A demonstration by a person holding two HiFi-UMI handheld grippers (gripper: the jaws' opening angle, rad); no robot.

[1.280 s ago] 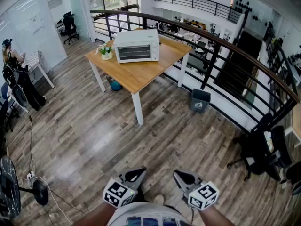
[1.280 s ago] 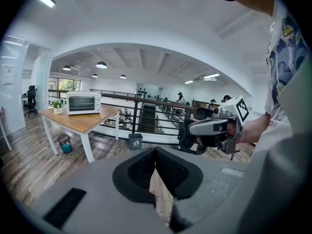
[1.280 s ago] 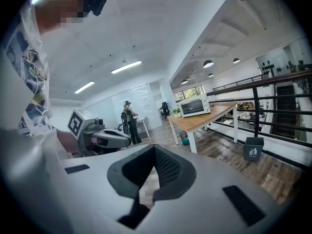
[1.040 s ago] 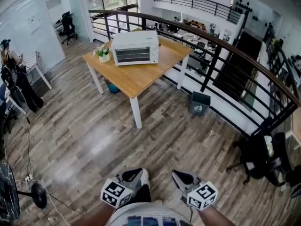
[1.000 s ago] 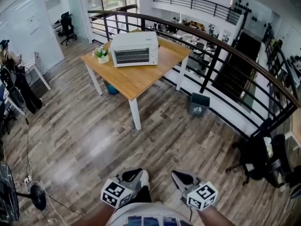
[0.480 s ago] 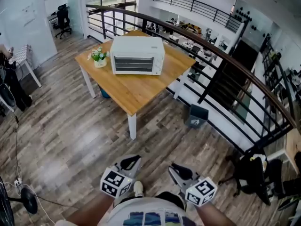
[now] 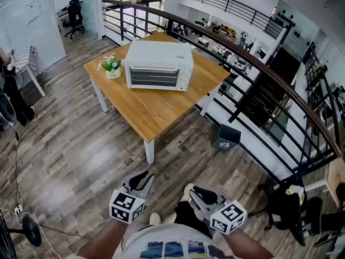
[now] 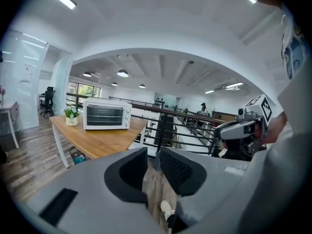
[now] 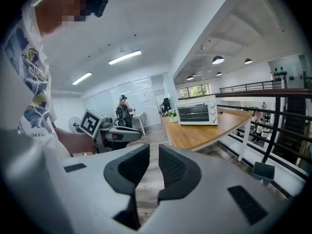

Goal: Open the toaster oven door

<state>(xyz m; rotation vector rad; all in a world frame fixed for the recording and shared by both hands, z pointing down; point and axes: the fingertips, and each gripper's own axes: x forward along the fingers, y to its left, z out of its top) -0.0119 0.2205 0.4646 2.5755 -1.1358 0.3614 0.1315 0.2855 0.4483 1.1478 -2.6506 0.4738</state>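
A white toaster oven (image 7: 159, 66) stands on a wooden table (image 7: 156, 109) with its glass door shut. It also shows far off in the left gripper view (image 8: 106, 117) and the right gripper view (image 9: 197, 112). Both grippers are held low in front of the person's body, well short of the table. My left gripper (image 7: 138, 182) is opening, with a narrow gap and nothing between its jaws (image 8: 153, 156). My right gripper (image 7: 195, 194) stands slightly open and holds nothing (image 9: 153, 155).
A small potted plant (image 7: 111, 66) sits left of the oven. A black railing (image 7: 259, 58) runs behind and right of the table, with a dark bin (image 7: 227, 137) at its foot. A black chair (image 7: 291, 209) is at lower right. Wooden floor lies between me and the table.
The person has walked closer to the table, so the oven looks larger and more central. Both grippers stay low by the body.
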